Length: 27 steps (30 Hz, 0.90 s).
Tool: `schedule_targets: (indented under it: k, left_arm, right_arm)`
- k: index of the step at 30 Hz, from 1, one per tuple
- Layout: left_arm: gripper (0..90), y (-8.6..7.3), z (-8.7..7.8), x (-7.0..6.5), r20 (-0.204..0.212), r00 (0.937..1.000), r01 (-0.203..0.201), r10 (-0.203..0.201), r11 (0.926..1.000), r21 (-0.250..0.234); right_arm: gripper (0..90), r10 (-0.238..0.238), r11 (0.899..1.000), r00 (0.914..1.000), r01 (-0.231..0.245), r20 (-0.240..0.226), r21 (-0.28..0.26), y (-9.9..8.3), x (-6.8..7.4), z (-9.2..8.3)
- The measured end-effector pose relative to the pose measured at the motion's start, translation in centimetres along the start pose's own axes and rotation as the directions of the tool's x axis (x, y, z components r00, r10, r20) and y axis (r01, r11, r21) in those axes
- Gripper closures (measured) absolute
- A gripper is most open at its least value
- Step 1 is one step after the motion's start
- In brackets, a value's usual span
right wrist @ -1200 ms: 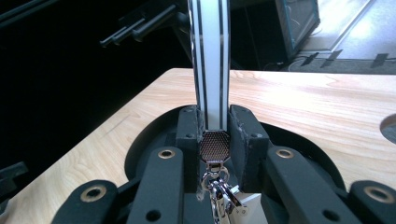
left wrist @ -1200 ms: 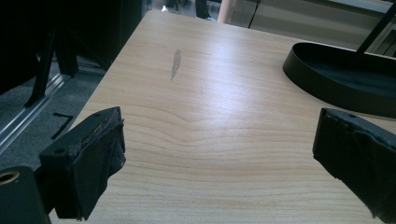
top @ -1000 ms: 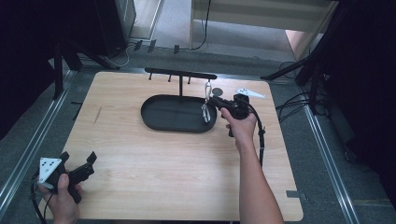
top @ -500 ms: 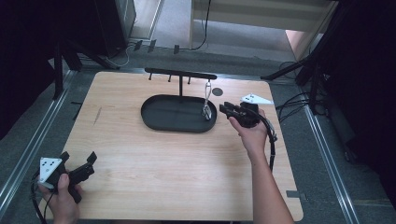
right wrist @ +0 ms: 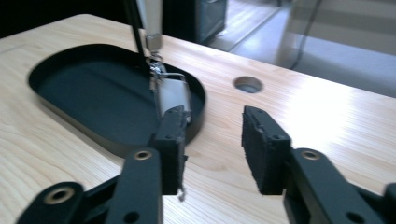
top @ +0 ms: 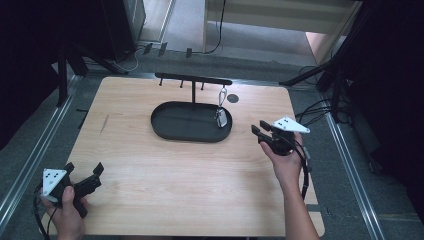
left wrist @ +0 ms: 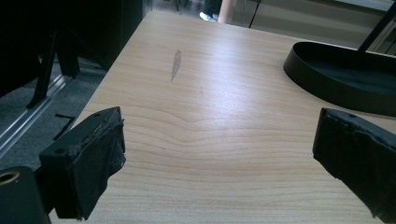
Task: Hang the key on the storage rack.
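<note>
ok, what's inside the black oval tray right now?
The lower end of the key ring hanging from the rack dangles just over the black oval tray's right end; whether it touches the floor is unclear. The rack's post stands in the tray. The near wall hides the floor just behind it.

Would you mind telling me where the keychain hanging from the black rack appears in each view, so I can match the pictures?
High view: the keychain hangs just right of centre, over the right end of the black oval tray.
Left gripper view: the tray's end shows at upper right; the keychain is outside the picture.
Right gripper view: upper centre, just beyond the left jaw, over the tray.
Shared landmark: the tray.
</note>
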State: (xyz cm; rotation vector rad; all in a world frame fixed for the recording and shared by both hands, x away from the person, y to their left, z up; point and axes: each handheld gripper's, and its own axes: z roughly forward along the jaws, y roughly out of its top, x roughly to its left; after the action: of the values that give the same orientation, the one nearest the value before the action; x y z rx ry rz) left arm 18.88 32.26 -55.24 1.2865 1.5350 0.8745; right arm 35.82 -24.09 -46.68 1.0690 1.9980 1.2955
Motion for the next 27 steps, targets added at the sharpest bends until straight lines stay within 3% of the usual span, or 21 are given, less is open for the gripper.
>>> schedule_targets:
  k: [3, 5, 9, 12, 20, 24, 27]
  left_arm:
    - [2.3, 0.0, 0.0, 0.0, 0.000, 1.0000, 0.000, 0.000, 1.0000, -0.001]
    - [2.4, 0.0, 0.0, 0.0, 0.000, 1.0000, 0.000, 0.000, 1.0000, 0.000]
    - [2.4, 0.0, 0.0, 0.0, 0.000, 1.0000, -0.003, 0.003, 1.0000, 0.001]
    - [2.3, 0.0, 0.0, 0.0, 0.000, 1.0000, -0.005, 0.005, 1.0000, 0.000]
    - [2.3, 0.0, 0.0, -0.1, -0.003, 1.0000, -0.009, 0.009, 1.0000, 0.001]
    - [2.3, 0.0, 0.0, -0.1, -0.004, 0.9999, -0.012, 0.012, 0.9999, 0.002]
    - [2.3, 0.0, -0.1, -0.1, -0.006, 0.9999, -0.016, 0.016, 0.9999, 0.002]
  right_arm:
    - [56.9, 0.029, 0.999, 0.9992, -0.029, 0.026, -0.031, -0.8, -0.3, -1.1]
    - [55.3, 0.055, 0.998, 0.9979, -0.054, 0.035, -0.018, -1.4, -0.4, -1.8]
    - [38.7, 0.064, 0.998, 0.9940, -0.066, 0.089, 0.021, -2.7, -0.1, -3.2]
    - [25.6, 0.075, 0.996, 0.9853, -0.081, 0.153, 0.029, -4.0, 0.2, -4.4]
    - [1.5, 0.152, 0.988, 0.9775, -0.155, 0.146, 0.011, -7.7, -0.5, -7.3]
    - [0.0, 0.189, 0.982, 0.9687, -0.190, 0.161, -0.012, -9.7, -1.2, -9.2]
    - [0.0, 0.188, 0.982, 0.9644, -0.189, 0.186, -0.015, -10.9, -1.6, -10.6]
